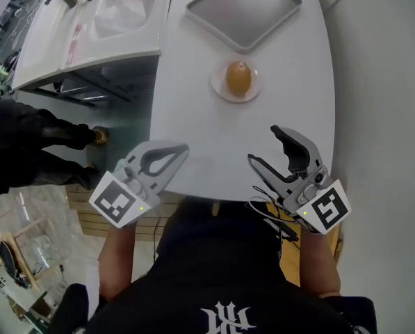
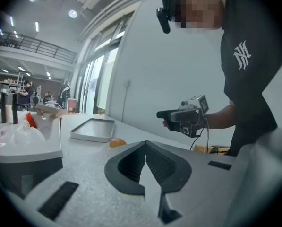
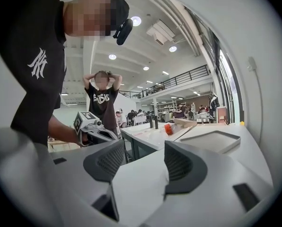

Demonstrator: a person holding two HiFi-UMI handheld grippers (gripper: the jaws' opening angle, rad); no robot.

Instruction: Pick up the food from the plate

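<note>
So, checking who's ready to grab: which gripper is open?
The right gripper: its jaws stand apart, nothing between them. The left gripper is shut.

Your left tongs [image 1: 181, 149] and right tongs [image 1: 262, 145] hang side by side over the near edge of the table [image 1: 193, 110], well apart. Ahead of them, a little nearer the right tongs, the plate [image 1: 216, 84] sits on the table with the food [image 1: 238, 77] on it. Beyond the plate, farther from both tongs, the tray [image 1: 243, 9] lies on the same table. Ahead and left of your left tongs stands a second table [image 1: 54, 54] with a bag [image 1: 120, 12] on it. Another person [image 1: 19, 152] is directly left of the left tongs.
</note>
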